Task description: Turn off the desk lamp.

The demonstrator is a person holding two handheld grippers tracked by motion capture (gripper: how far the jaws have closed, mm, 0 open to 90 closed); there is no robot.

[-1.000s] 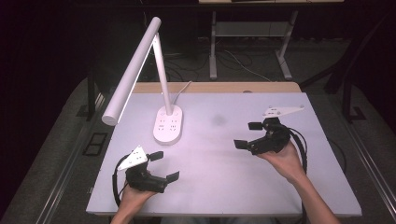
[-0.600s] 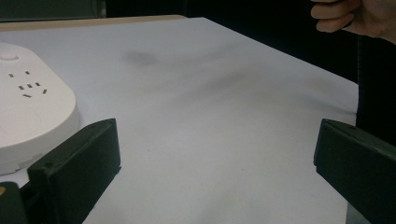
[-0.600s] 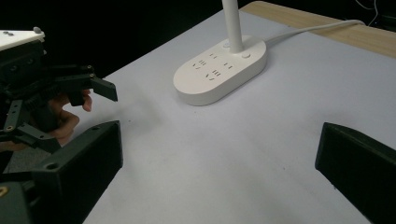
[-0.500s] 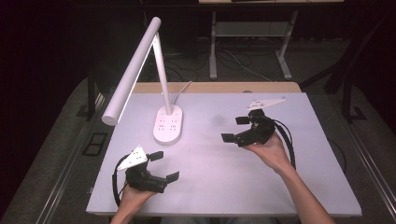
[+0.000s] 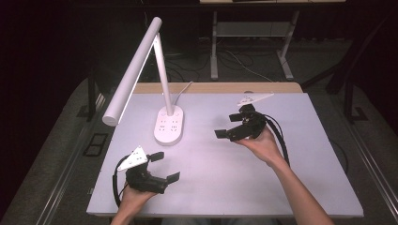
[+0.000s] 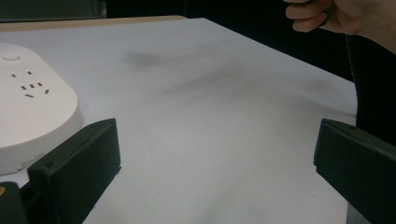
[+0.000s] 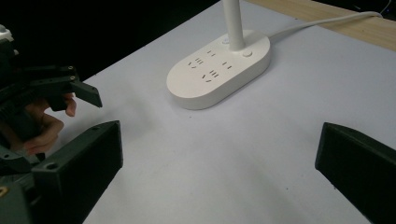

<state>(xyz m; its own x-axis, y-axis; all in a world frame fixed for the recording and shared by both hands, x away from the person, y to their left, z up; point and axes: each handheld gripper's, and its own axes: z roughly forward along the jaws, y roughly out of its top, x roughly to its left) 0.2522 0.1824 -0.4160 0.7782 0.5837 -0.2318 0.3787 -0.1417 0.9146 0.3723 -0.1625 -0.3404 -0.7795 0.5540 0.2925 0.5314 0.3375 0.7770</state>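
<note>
A white desk lamp stands at the table's back left, its oval base point(image 5: 169, 125) set with sockets and its long bar head point(image 5: 133, 70) slanting out to the left. My left gripper point(image 5: 165, 166) rests near the front edge, open and empty, just below and a little left of the base. My right gripper point(image 5: 227, 125) hovers to the right of the base, open, with nothing between its jaws. In the left gripper view the jaws point(image 6: 217, 144) stand wide apart with the base point(image 6: 32, 116) at the left. The right gripper view has its jaws point(image 7: 219, 149) spread before the base point(image 7: 219, 70).
The white tabletop point(image 5: 225, 183) has a wooden strip point(image 5: 216, 87) along its back edge. The lamp's cord point(image 5: 187, 88) runs off the back. A metal frame point(image 5: 216, 47) stands on the dark floor behind. The person's left hand point(image 7: 42, 126) is at the left of the right gripper view.
My right gripper has moved left and a little back across the table, closer to the lamp base, still open. The left gripper has stayed where it was.
</note>
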